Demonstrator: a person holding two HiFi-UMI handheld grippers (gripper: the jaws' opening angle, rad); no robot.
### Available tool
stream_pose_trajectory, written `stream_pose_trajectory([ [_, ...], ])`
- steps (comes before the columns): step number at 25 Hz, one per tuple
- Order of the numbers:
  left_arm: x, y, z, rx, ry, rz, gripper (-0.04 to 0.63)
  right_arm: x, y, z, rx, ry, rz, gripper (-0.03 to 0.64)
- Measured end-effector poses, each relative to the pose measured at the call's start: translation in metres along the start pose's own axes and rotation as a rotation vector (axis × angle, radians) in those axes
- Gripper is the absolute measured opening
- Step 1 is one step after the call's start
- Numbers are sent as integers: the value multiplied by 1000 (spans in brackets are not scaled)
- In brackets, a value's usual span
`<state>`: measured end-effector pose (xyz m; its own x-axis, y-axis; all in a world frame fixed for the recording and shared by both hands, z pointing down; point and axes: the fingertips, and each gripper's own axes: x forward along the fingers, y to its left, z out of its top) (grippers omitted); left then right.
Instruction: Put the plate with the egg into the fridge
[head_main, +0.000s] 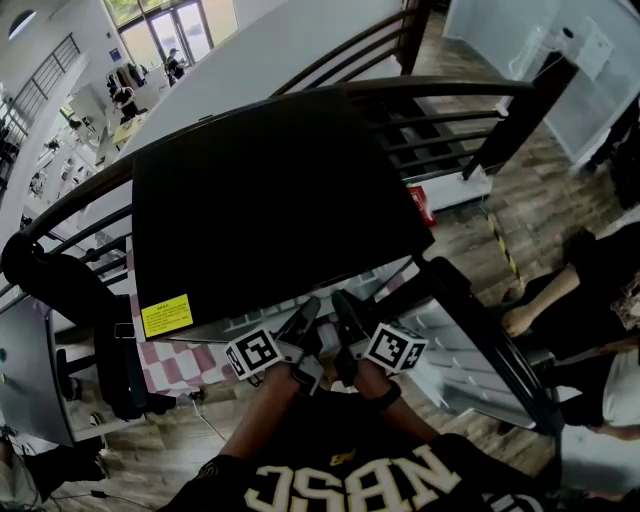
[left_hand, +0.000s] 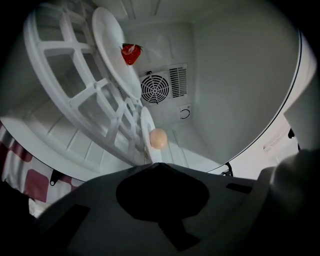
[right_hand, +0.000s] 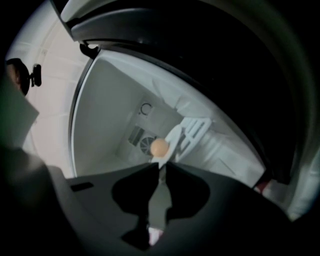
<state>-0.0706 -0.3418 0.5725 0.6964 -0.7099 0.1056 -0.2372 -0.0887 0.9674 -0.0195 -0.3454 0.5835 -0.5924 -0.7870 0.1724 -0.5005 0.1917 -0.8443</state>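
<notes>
Plate (left_hand: 146, 131), egg (left_hand: 158, 138) on top, lies level inside the fridge (left_hand: 240, 75) by the front of the shelf (left_hand: 95, 95), edge-on to both tongs. Left tongs (left_hand: 152, 164) and right tongs (right_hand: 160, 164) each pinch its near rim.

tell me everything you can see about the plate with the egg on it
The plate is small, white and smooth, seen almost edge-on, with one beige egg on it. It is inside the open fridge, beside the white lattice shelf that holds a second plate with a strawberry; whether it rests there is unclear. Its rim runs between the jaws of the right tool, which pinch it, and the closed tips of the left tool meet its near edge.
</notes>
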Motion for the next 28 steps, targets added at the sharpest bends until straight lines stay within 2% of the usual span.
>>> stream_pose_trajectory([
  [5, -4, -2, -2, 9, 3, 11, 21, 0, -2, 3, 2, 0, -21, 58],
  [8, -7, -1, -6, -14, -2, 9, 21, 1, -2, 4, 6, 3, -36, 58],
  [12, -15, -6, -7, 25, -9, 1, 21, 1, 1, 2, 0, 18, -12, 60],
  [16, -28, -7, -15, 14, -40, 17, 21, -12, 3, 1, -29, 25, -2, 74],
  [18, -37, -8, -20, 32, -59, 26, 21, -25, 4, -2, -45, 25, 0, 77],
  [22, -57, -13, -34, 192, -93, 52, 21, -57, 8, -7, -140, 17, 13, 77],
  [28, -94, -35, -48, 520, -189, 109, 23, -101, 39, -7, -411, -33, 49, 75],
])
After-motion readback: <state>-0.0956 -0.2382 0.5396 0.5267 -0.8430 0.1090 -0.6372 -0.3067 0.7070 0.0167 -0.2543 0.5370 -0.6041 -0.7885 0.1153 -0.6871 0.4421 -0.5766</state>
